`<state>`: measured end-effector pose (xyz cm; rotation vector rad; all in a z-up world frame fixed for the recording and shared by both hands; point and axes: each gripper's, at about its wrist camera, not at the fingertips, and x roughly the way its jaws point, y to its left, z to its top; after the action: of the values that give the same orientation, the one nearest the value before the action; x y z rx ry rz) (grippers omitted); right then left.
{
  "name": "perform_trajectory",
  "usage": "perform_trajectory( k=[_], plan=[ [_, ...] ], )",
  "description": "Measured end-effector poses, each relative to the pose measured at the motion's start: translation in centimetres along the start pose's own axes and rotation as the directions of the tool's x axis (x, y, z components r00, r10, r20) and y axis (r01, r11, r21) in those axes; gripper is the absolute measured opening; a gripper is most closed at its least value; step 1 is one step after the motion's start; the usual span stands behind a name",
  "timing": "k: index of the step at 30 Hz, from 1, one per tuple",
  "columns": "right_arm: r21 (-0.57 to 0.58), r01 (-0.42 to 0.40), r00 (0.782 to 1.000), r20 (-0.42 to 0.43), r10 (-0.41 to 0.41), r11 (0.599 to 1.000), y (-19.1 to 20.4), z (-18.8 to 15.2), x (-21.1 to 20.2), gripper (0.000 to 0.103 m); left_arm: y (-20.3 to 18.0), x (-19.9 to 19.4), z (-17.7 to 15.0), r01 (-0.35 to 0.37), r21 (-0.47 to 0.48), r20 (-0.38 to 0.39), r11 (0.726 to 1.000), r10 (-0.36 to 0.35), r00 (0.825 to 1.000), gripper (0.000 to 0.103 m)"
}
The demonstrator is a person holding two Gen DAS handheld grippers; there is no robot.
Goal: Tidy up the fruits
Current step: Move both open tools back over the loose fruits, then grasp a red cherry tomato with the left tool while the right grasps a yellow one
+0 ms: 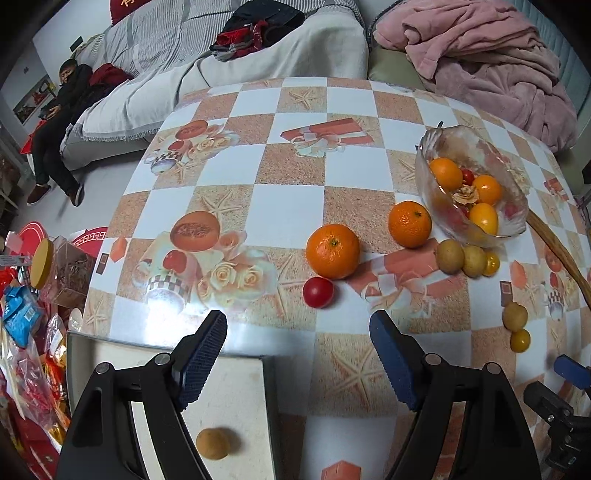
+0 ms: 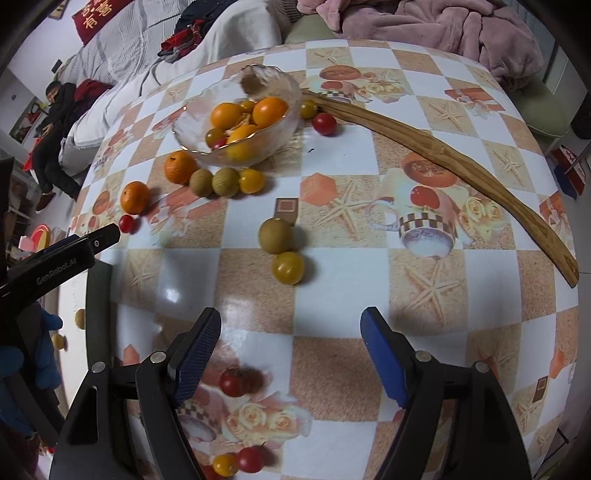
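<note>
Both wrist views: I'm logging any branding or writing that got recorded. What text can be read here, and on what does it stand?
"GenRobot.AI": white lettering on the black body of the left gripper, seen in the right wrist view.
Yellow Chinese characters on the red cushion on the sofa: cut off, not readable with certainty.
Print on the blue snack bag beside the table: too blurred to read.

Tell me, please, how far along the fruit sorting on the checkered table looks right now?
Partly done. The clear glass bowl already holds several orange and yellow fruits. Nothing is in hand: the left gripper and right gripper are both open and empty. Left on the table: two loose oranges, a red cherry tomato, brown round fruits and yellow tomatoes.
</note>
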<state>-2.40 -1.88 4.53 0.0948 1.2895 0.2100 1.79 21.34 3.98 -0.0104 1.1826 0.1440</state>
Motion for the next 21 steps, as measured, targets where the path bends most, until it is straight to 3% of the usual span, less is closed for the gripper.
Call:
perform_trajectory(
  k=[14, 21],
  plan=[
    [-0.042, 0.017, 1.000, -0.012, -0.018, 0.999, 0.3, 1.8, 3.0, 0.081, -0.2, 3.9, 0.7, -0.027, -0.010, -0.059, 1.000, 0.026, 0.998, 0.081],
    [-0.105, 0.062, 0.998, 0.008, -0.061, 0.993, 1.7, 2.0, 3.9, 0.077, -0.1, 4.1, 1.0, -0.002, -0.029, -0.046, 1.000, 0.001, 0.999, 0.081]
  ],
)
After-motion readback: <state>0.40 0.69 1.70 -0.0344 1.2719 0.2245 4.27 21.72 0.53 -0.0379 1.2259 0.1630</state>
